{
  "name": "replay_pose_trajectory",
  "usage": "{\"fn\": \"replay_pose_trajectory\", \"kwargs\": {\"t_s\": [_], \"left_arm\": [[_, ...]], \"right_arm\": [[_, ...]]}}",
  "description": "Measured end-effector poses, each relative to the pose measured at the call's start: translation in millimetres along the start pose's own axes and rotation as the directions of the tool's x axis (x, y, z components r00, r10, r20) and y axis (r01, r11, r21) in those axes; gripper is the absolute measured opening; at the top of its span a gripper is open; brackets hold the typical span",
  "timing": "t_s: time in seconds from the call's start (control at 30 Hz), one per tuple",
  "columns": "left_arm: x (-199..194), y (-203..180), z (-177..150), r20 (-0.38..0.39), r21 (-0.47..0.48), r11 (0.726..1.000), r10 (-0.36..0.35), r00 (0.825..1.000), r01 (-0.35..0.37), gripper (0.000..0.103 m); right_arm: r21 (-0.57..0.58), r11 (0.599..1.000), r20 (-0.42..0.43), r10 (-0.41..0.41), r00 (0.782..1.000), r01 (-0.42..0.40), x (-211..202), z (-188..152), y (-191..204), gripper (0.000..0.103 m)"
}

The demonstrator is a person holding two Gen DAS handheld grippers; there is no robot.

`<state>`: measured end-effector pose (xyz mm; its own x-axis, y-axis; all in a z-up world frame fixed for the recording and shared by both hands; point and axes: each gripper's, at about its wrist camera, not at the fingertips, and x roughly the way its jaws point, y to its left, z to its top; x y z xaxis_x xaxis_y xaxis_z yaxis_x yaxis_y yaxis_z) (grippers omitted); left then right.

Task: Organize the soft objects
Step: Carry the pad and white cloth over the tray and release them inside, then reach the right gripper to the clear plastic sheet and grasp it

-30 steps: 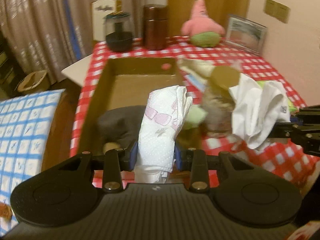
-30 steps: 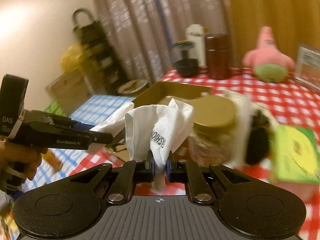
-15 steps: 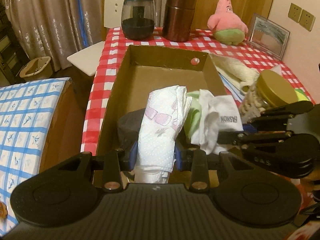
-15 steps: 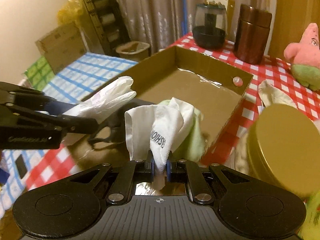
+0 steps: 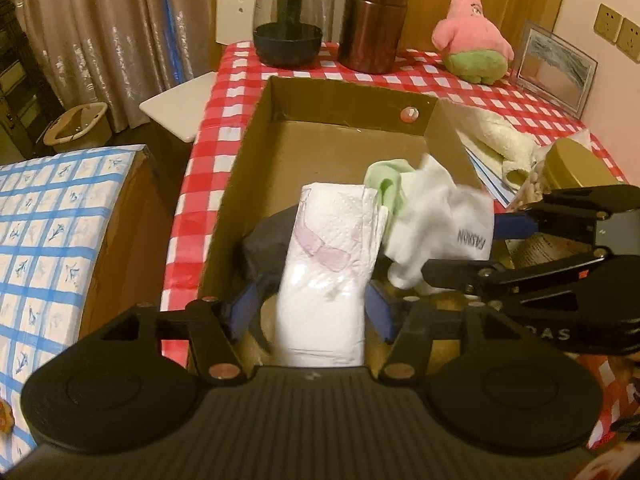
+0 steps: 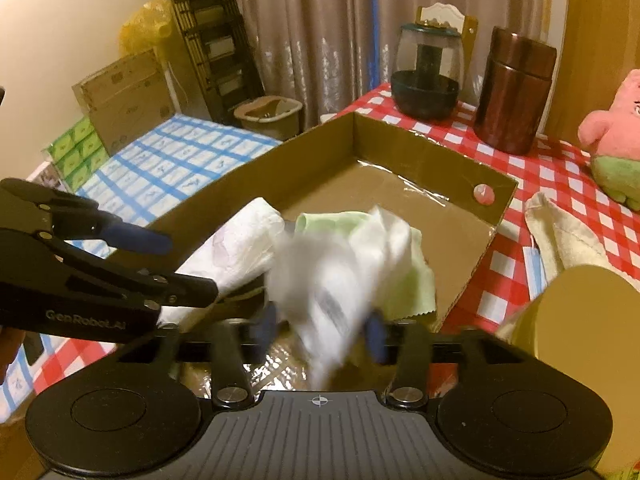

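A brown cardboard box [image 5: 240, 168] [image 6: 352, 128] lies on the red-checked table. My left gripper [image 5: 308, 304] has its blue pads spread open; the white tissue pack [image 5: 328, 264] with pink print stands loose between them, over the box's near end. My right gripper [image 6: 320, 330] is open too; the white "FASHION" sock [image 6: 328, 280], blurred, drops between its fingers. In the left wrist view that sock [image 5: 440, 216] hangs by the right gripper's fingers. A green cloth [image 6: 396, 264] [image 5: 386, 180] and a dark cloth [image 5: 266, 242] lie in the box.
On the table: a cream towel [image 5: 496, 140], a gold-lidded jar [image 5: 572, 168] [image 6: 576, 312], a pink plush star [image 5: 474, 36], a brown canister [image 5: 374, 20], a dark glass jar [image 5: 288, 24] and a picture frame [image 5: 556, 68]. A blue-checked surface [image 5: 48, 220] lies at left.
Both grippers have opened over the box. The tissue pack and the white sock, held tight before, are now loose; the sock is falling into the box.
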<state>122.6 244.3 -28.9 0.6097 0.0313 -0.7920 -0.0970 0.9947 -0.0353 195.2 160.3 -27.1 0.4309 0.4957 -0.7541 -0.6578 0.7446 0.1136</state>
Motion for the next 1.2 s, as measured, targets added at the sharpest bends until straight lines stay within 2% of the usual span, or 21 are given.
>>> {"fn": "replay_pose_trajectory", "kwargs": {"t_s": [0.27, 0.47, 0.6, 0.7, 0.8, 0.97, 1.07, 1.2], "left_arm": [[-43, 0, -14, 0.058, -0.071, 0.997, 0.021, 0.998, -0.017, 0.058], [-78, -28, -16, 0.134, -0.066, 0.998, 0.005, 0.991, 0.004, 0.058], [-100, -58, -18, 0.216, -0.025, 0.999, -0.032, 0.976, 0.039, 0.058], [-111, -83, -19, 0.244, 0.016, 0.999, -0.049, 0.968, 0.047, 0.058], [-117, -103, -19, 0.250, 0.035, 0.998, -0.068, 0.966, 0.061, 0.059], [-118, -135, -20, 0.245, 0.071, 0.994, -0.093, 0.965, 0.078, 0.060], [-118, -153, -23, 0.253, 0.119, 0.989, -0.112, 0.961, 0.084, 0.061], [-112, -172, -25, 0.228, 0.146, 0.984, -0.129, 0.965, 0.097, 0.061]], "right_arm": [[-0.019, 0.999, 0.051, 0.044, 0.998, -0.043, -34, -10, 8, 0.052], [-0.036, 0.998, 0.173, 0.055, 0.983, -0.050, -97, -17, 15, 0.052], [-0.040, 0.999, 0.266, 0.006, 0.964, 0.005, -147, -33, 10, 0.052], [-0.034, 0.996, 0.311, -0.069, 0.948, 0.084, -180, -53, -3, 0.052], [0.002, 0.986, 0.319, -0.160, 0.934, 0.168, -204, -75, -24, 0.052], [0.130, 0.965, 0.283, -0.256, 0.924, 0.228, -222, -105, -62, 0.052], [0.178, 0.957, 0.270, -0.271, 0.924, 0.228, -230, -117, -77, 0.052], [0.196, 0.957, 0.253, -0.260, 0.932, 0.214, -237, -131, -87, 0.052]]}}
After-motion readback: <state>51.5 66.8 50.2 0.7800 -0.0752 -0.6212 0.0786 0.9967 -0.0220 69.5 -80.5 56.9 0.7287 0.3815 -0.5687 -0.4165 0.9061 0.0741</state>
